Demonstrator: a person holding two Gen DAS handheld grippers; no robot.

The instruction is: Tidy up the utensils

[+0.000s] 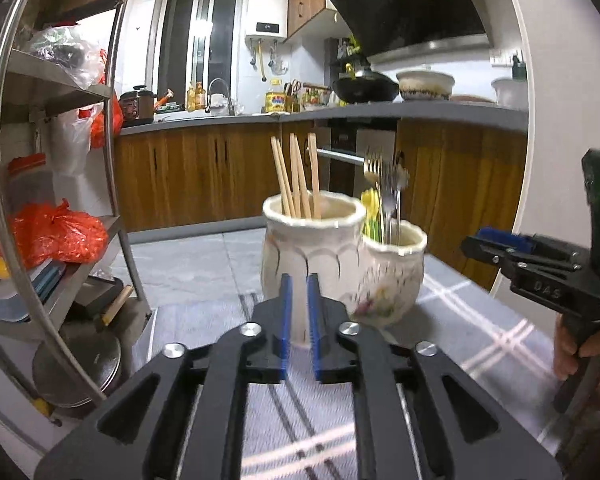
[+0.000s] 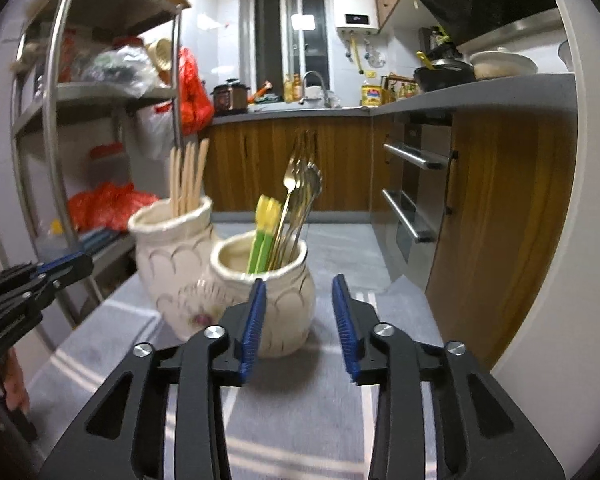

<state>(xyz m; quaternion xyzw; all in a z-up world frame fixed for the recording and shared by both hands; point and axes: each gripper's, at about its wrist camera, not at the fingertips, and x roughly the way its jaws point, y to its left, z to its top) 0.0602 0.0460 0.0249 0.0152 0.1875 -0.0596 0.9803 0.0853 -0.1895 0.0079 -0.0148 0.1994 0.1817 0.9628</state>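
Two cream ceramic jars stand side by side on a grey striped cloth. The taller jar (image 1: 308,256) (image 2: 172,248) holds several wooden chopsticks (image 1: 296,176) (image 2: 188,176). The shorter jar (image 1: 392,276) (image 2: 272,292) holds metal forks and spoons (image 1: 384,184) (image 2: 300,200) and yellow-green utensils (image 2: 266,232). My left gripper (image 1: 299,320) is just in front of the taller jar, jaws nearly closed and empty. My right gripper (image 2: 300,320) is open and empty, just in front of the shorter jar; it also shows in the left wrist view (image 1: 496,246).
A steel shelf rack (image 1: 60,160) (image 2: 60,120) with red bags stands at the left. Wooden kitchen cabinets (image 1: 204,172) and a grey counter run along the back and right. An oven with steel handles (image 2: 416,184) is on the right. The grey striped cloth (image 2: 300,396) covers the table.
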